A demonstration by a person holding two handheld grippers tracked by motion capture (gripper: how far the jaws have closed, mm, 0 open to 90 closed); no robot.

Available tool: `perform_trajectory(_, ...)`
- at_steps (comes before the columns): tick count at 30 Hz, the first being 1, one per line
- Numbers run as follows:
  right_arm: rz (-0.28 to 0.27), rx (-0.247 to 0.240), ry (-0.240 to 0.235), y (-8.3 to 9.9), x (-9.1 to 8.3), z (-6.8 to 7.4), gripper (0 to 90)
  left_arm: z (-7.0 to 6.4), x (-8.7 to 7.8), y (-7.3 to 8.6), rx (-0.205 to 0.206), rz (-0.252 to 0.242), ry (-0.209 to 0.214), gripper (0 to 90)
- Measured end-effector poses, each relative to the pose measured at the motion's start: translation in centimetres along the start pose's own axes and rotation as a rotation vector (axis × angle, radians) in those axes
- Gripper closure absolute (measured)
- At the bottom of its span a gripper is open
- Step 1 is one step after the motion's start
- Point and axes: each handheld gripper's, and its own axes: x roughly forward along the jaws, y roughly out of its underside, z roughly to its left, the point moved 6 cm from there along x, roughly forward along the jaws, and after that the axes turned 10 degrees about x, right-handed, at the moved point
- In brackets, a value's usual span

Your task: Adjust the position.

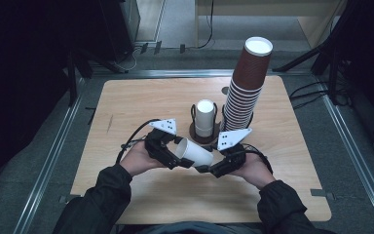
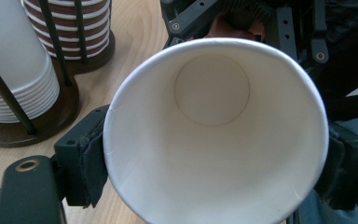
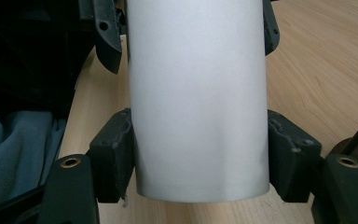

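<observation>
A light wooden surface (image 1: 141, 97) with rounded corners is set on a grey carpeted floor (image 1: 350, 161). The surface is flanked by metal rails (image 1: 53, 156) on the left and right, and another rail (image 1: 175, 73) is laid along its far edge. Black cables (image 1: 316, 92) are seen on the floor at the right. Pale wooden furniture (image 1: 272, 12) is placed at the back, with a cable (image 1: 209, 29) hung beside it. The left side is left in deep shadow; the surface is lit from above.
</observation>
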Motion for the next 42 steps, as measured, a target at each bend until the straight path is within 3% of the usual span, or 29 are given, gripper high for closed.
perform_trajectory(9, -0.001, 0.009, -0.012, 0.0, 0.0, 0.0, 34.1, 0.2, -0.3, 0.0, -0.001, 0.001, 0.031, 24.5)
perform_trajectory(21, 0.003, 0.013, -0.013, 0.1, 0.0, 0.0, 33.9, 0.2, -0.4, -0.1, -0.003, 0.008, 0.032, 26.7)
perform_trajectory(25, 0.031, 0.026, 0.002, 0.2, 0.2, -0.1, 25.8, 0.3, -0.6, 0.0, 0.002, 0.024, 0.016, 26.7)
perform_trajectory(32, 0.094, 0.04, 0.052, 0.8, 0.6, -0.6, 22.6, 0.7, -1.2, 0.5, 0.023, 0.092, -0.016, 26.7)
perform_trajectory(42, 0.145, 0.036, 0.078, 1.4, 1.1, -0.7, 22.6, 1.1, -0.7, 1.6, 0.065, 0.268, -0.051, 26.7)
